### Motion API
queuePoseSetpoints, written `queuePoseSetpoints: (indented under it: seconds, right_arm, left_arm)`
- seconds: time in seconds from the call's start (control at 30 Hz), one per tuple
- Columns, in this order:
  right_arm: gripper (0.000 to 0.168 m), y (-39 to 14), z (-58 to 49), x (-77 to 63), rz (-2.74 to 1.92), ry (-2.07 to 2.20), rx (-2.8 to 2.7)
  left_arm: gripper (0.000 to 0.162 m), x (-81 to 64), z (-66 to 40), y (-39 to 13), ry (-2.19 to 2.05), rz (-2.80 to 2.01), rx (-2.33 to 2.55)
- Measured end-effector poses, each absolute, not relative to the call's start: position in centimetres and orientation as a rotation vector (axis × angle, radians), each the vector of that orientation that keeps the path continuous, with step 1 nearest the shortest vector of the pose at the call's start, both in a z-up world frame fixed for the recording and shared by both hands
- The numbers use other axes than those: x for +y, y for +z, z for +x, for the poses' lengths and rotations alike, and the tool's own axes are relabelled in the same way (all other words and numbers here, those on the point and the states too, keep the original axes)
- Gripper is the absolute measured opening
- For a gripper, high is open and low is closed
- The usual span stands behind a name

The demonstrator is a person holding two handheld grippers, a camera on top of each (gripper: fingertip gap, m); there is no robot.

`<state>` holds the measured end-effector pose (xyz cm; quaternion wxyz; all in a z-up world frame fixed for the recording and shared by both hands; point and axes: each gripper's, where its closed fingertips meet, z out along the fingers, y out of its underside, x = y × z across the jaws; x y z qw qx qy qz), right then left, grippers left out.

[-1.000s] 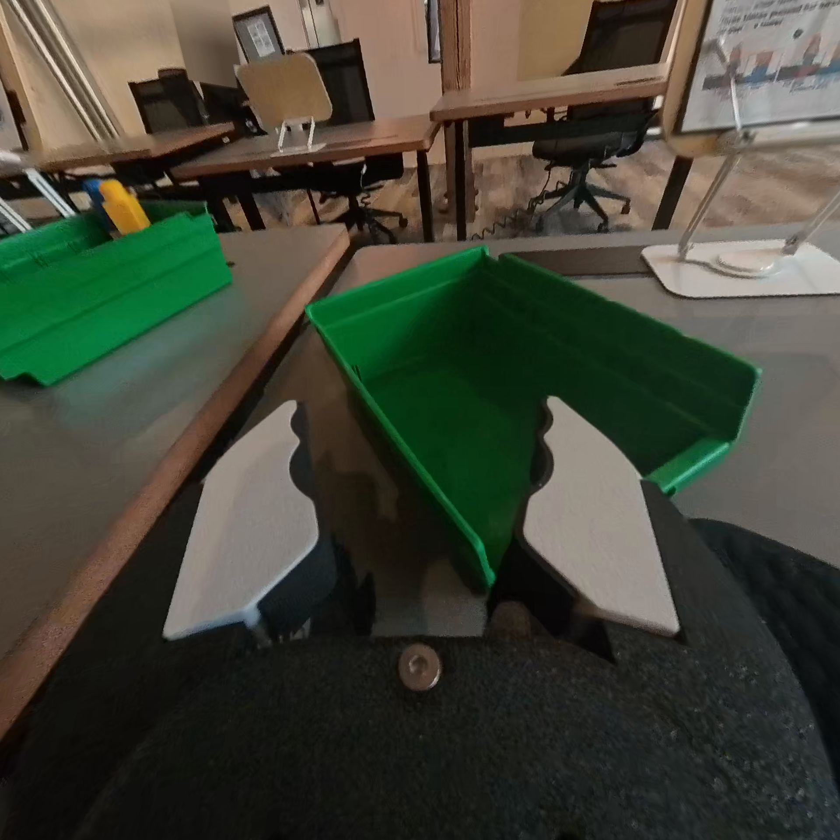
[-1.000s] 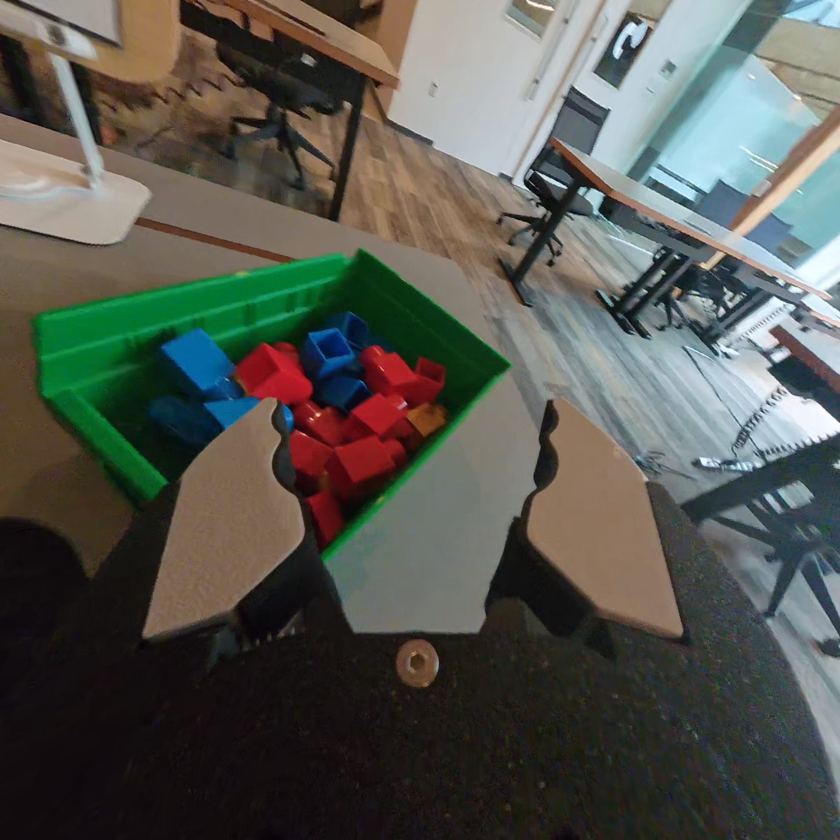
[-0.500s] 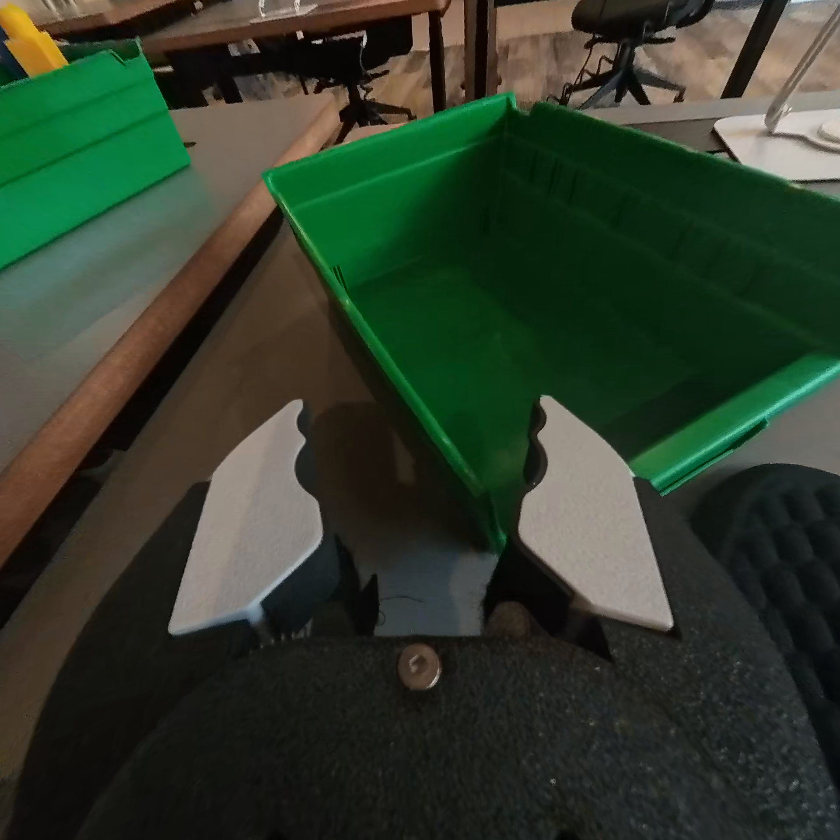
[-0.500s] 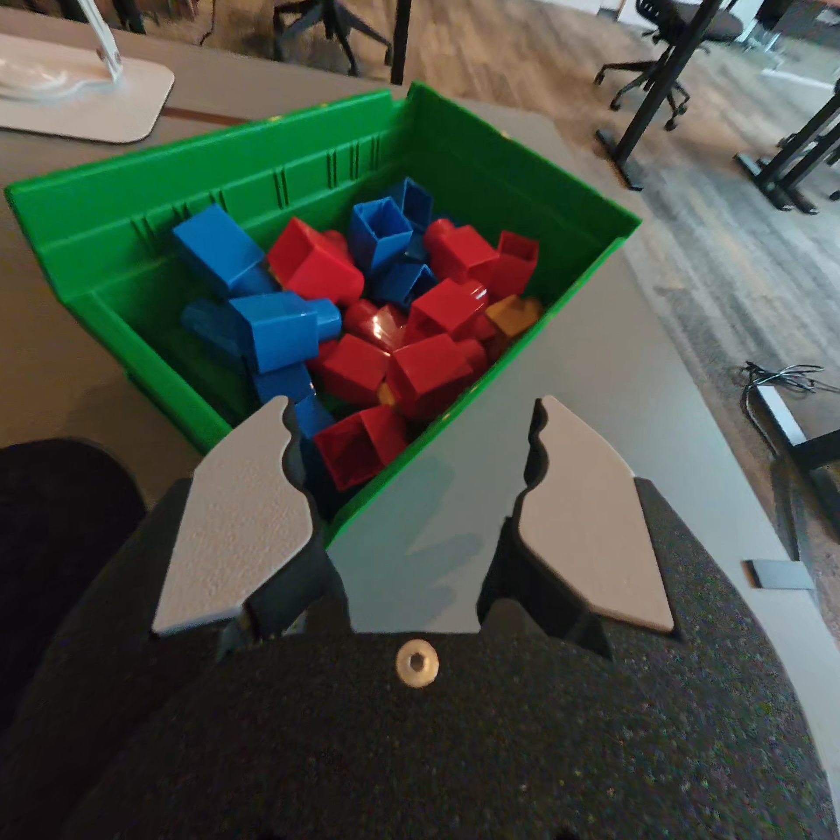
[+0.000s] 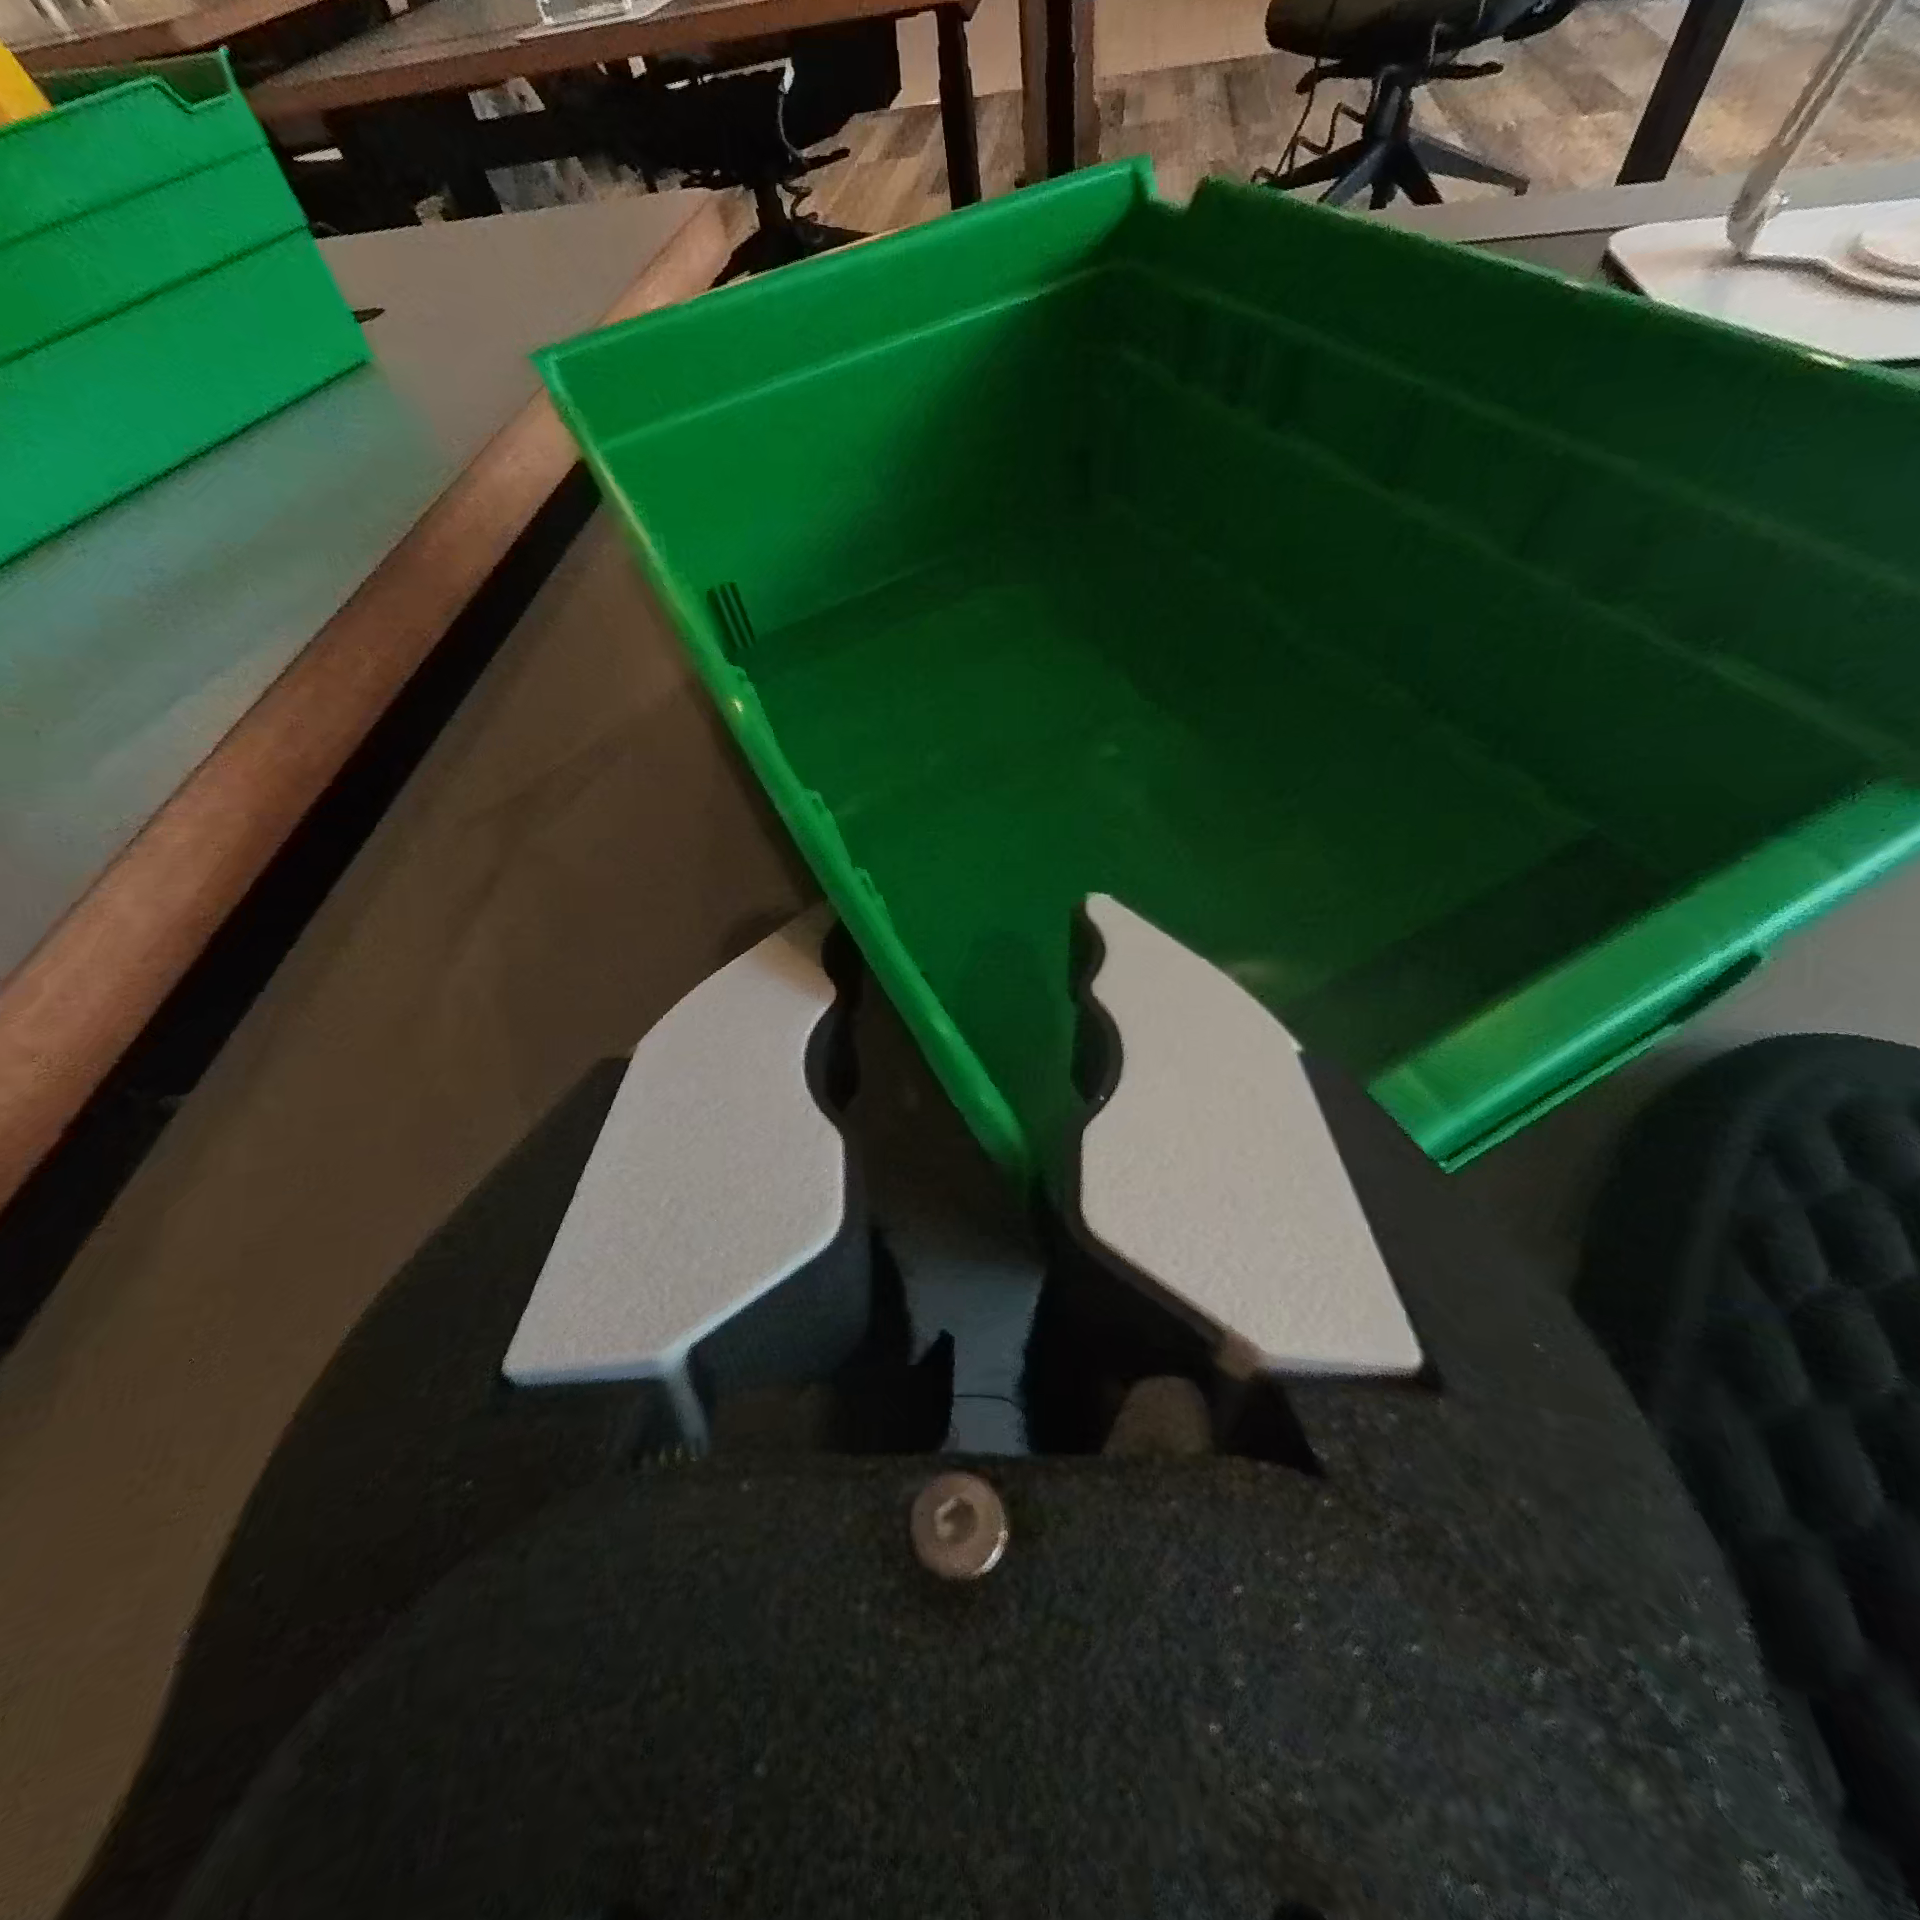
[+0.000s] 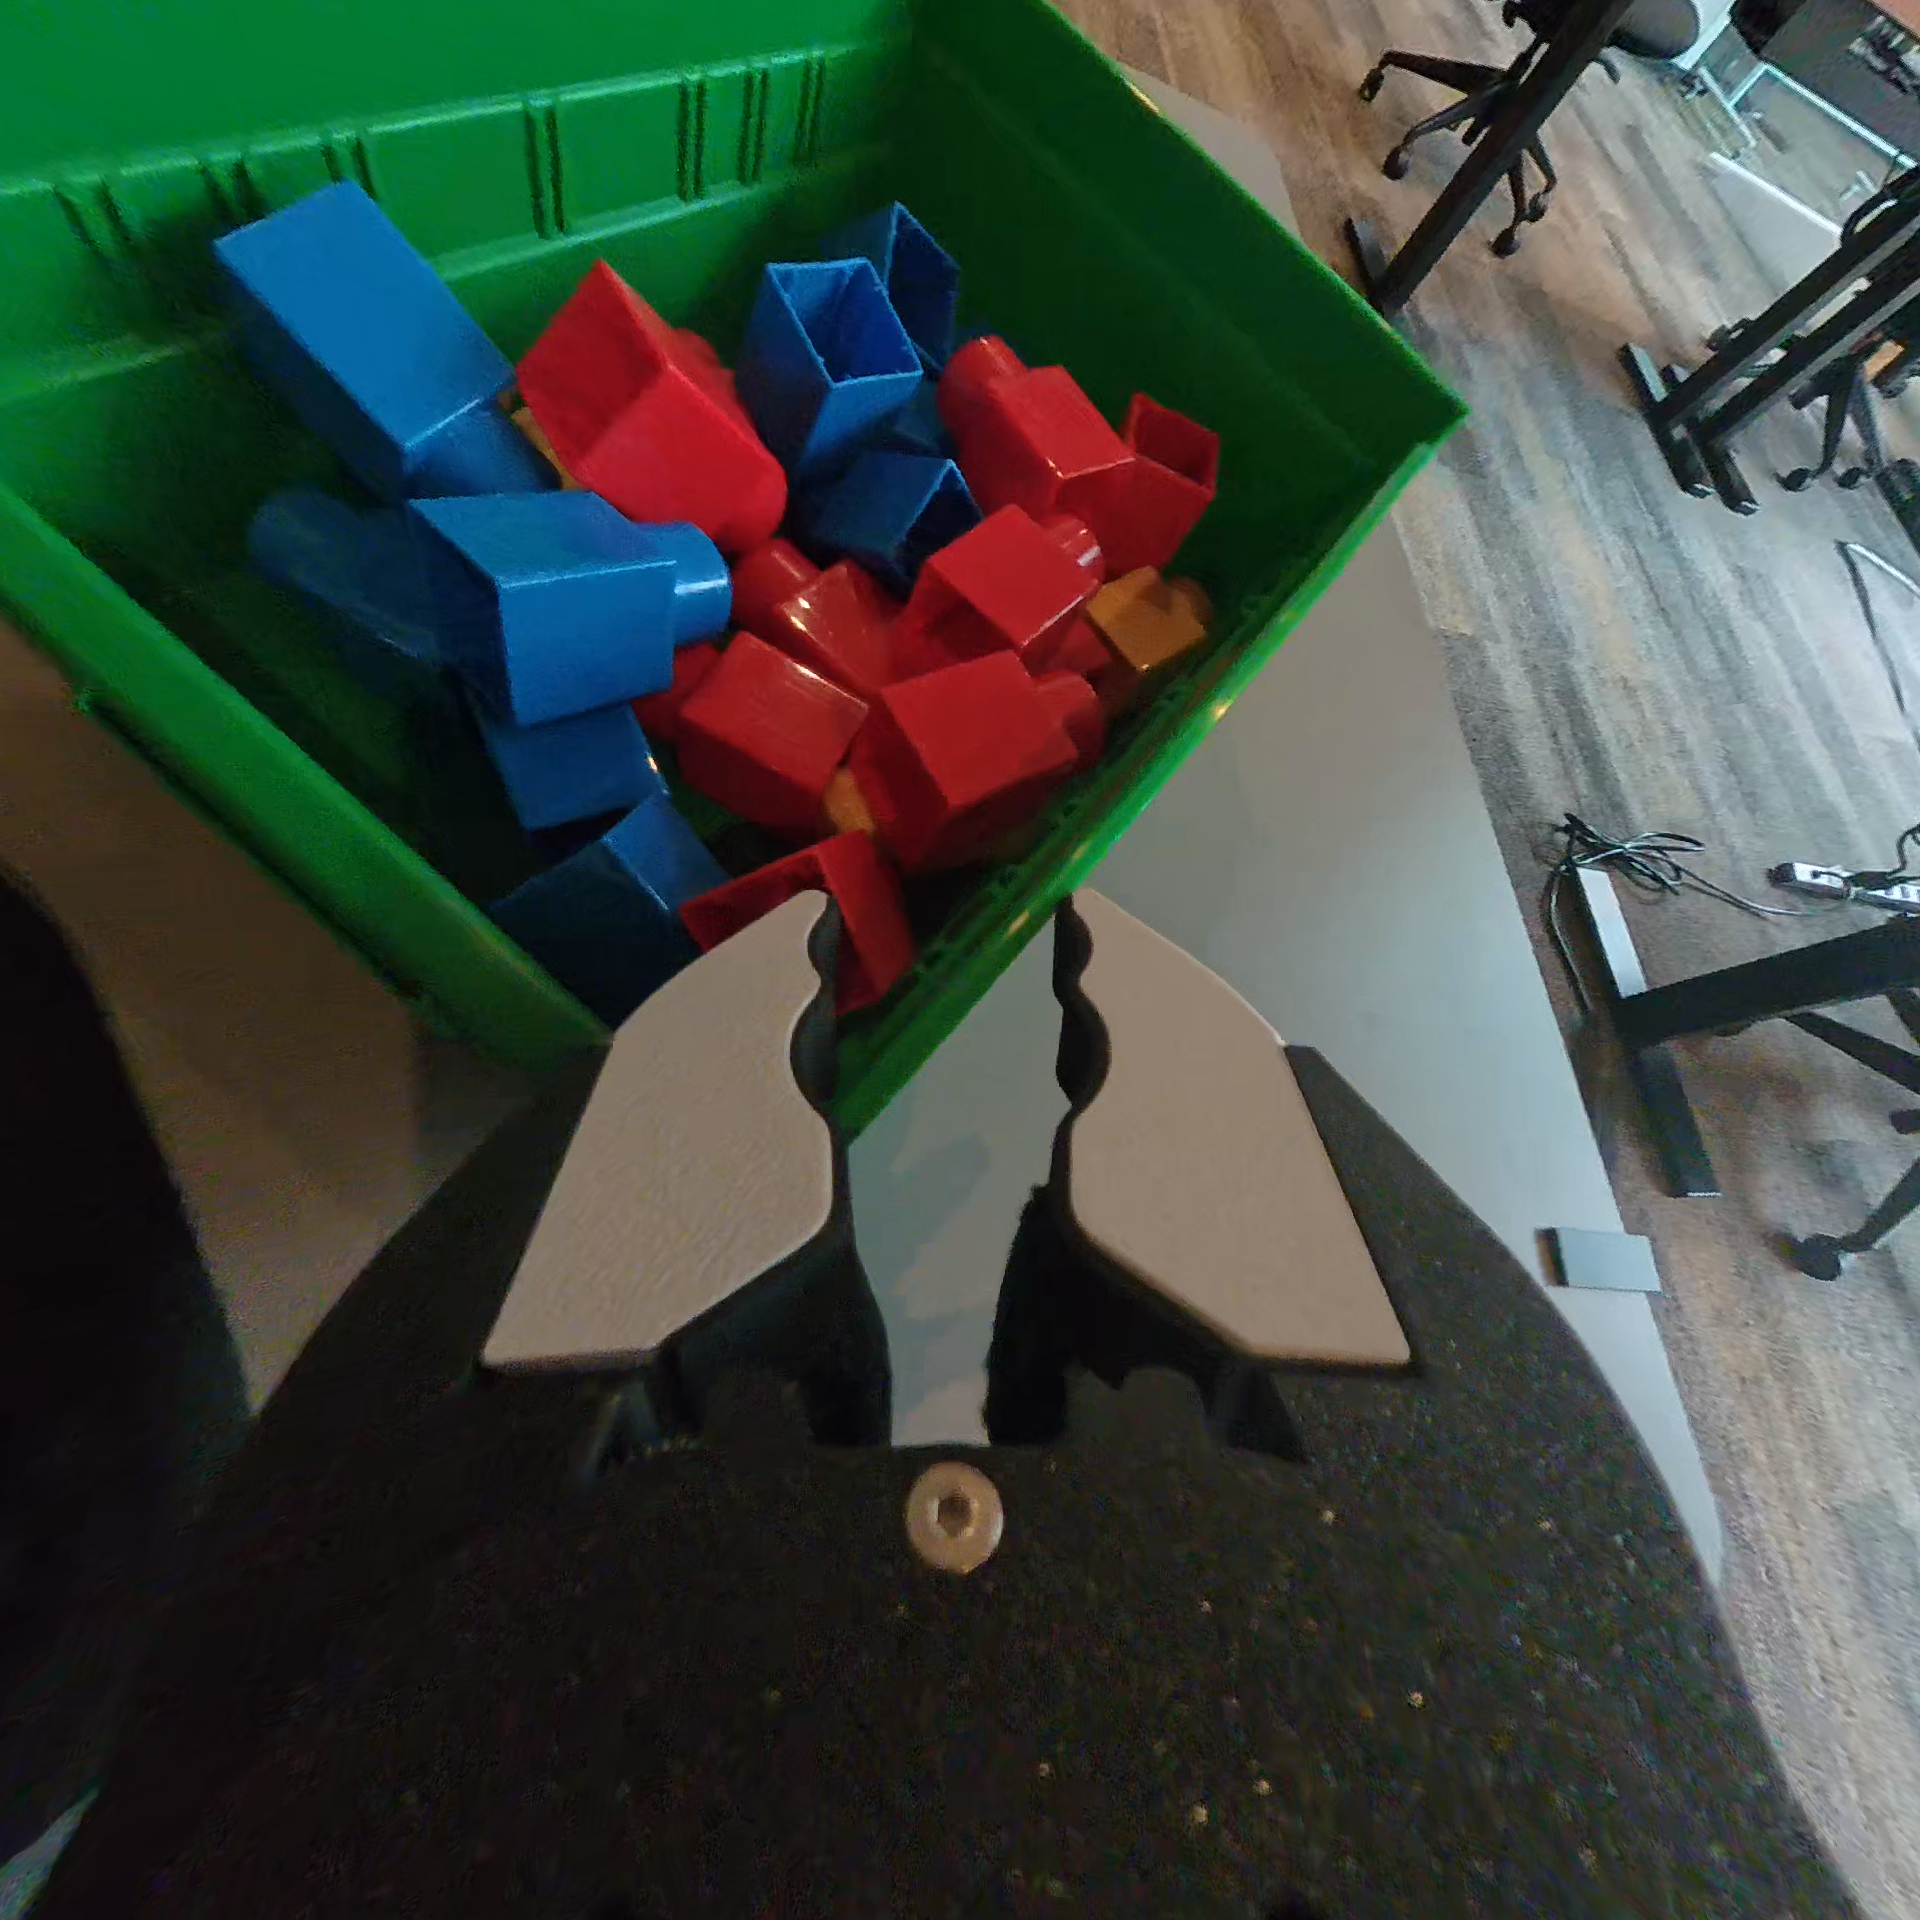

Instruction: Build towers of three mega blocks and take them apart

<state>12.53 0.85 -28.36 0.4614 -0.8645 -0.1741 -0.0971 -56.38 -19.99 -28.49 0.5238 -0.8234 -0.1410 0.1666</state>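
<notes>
Both hand-held grippers straddle green bin walls, fingers narrowed: left (image 5: 956, 925) on the empty bin (image 5: 831, 416); right (image 6: 940, 914) beside jumbled blocks (image 6: 769, 582).

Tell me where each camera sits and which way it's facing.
Left wrist view: on the left hand-held gripper, looking forward and down into an empty bin; its fingers straddle the bin's wall.
Right wrist view: on the right hand-held gripper, looking down at a bin of blocks; its fingers straddle that wall.
Shared: the grey table; the bins differ.
</notes>
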Motion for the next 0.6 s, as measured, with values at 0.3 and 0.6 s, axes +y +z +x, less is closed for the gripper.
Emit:
queuePoseSetpoints:
  seconds: [0.3,0.6]
  right_arm:
    - [0.036,-28.3,14.0,1.1,-2.079,-0.167,-0.507]
    - [0.031,-28.3,15.0,3.0,-2.007,-0.085,-0.709]
  left_arm:
    - [0.02,-20.8,-57.8,-28.3,0.372,-1.923,-0.305]
    - [0.02,-20.4,-58.6,-28.3,0.354,-1.914,-0.261]
